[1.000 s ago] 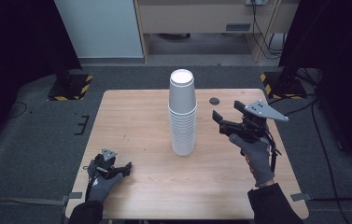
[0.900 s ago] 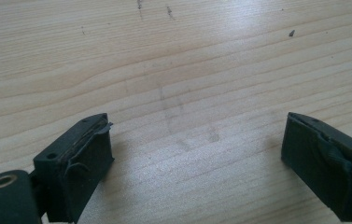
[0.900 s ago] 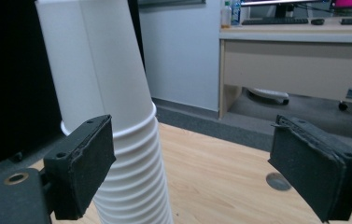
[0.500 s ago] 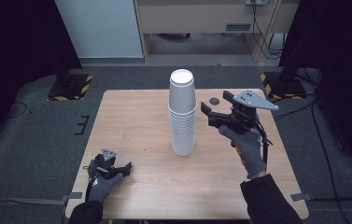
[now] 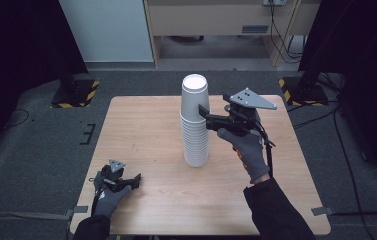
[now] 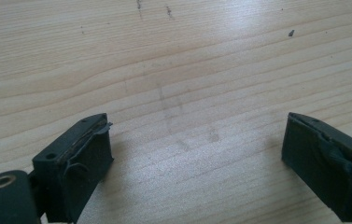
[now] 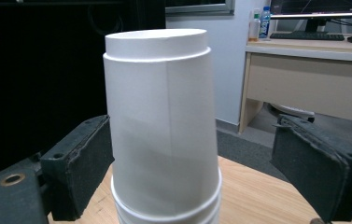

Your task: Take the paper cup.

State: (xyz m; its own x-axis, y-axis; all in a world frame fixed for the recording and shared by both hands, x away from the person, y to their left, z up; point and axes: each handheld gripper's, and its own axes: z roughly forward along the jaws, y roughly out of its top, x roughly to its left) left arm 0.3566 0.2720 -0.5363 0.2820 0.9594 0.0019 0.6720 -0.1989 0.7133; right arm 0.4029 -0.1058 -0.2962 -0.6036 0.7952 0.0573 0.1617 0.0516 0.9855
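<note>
A light wooden table [image 5: 141,125] fills the middle of the high view, its grain running left to right; a tall stack of white paper cups [image 5: 195,125] stands upside down on it, just right of centre; the left gripper [image 5: 118,179] rests on the boards near the lower left corner; in the left gripper view the wood [image 6: 187,70] shows faint scuffs and a few dark specks toward the top.

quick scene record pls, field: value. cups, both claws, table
cup stack: upside-down white cups, upright, mid-table
top cup: between right claw's jaws, a gap on the right
right claw: open, level with top cup
left claw: open, low over bare wood, near-left corner
table: light wood
small dark object: far side, unclear
</note>
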